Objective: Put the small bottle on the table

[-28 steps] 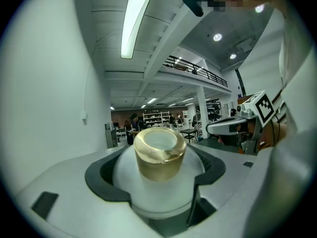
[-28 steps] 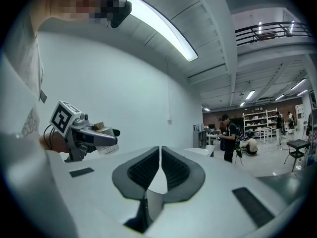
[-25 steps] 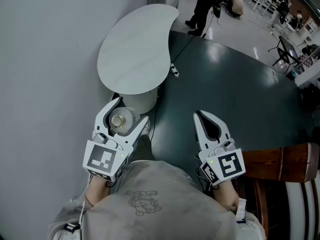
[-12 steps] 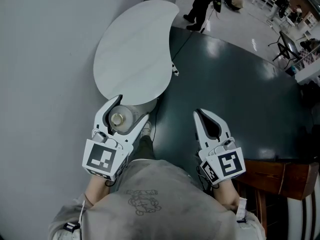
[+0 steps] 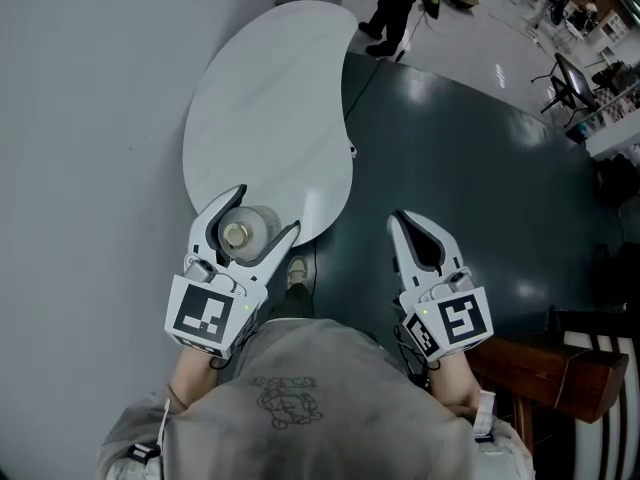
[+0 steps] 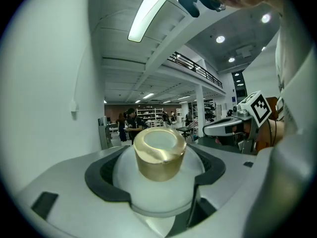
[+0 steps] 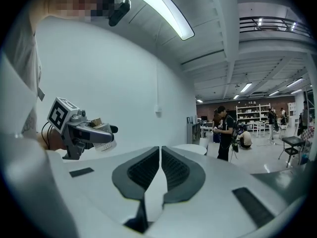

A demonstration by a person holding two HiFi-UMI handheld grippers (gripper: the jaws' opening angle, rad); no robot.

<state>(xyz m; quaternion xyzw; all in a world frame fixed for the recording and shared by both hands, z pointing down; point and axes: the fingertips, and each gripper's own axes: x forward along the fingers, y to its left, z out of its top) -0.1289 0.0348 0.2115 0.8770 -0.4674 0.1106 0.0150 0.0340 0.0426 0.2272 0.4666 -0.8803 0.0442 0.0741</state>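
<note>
Right gripper [image 5: 400,222]: jaws pressed together, empty, over the floor [image 5: 470,168].
Left gripper [image 5: 264,211]: pinching the bottle [image 5: 238,235] by its round body, cap up.
Bottle: in the air over the table's [image 5: 270,108] near rim.
Risk: released this close to the edge, it could topple off.

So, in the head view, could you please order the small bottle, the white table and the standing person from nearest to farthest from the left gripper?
1. Small bottle: clamped between the left gripper's jaws.
2. White table: just ahead of the jaw tips.
3. Standing person: far off, at the top.
</note>
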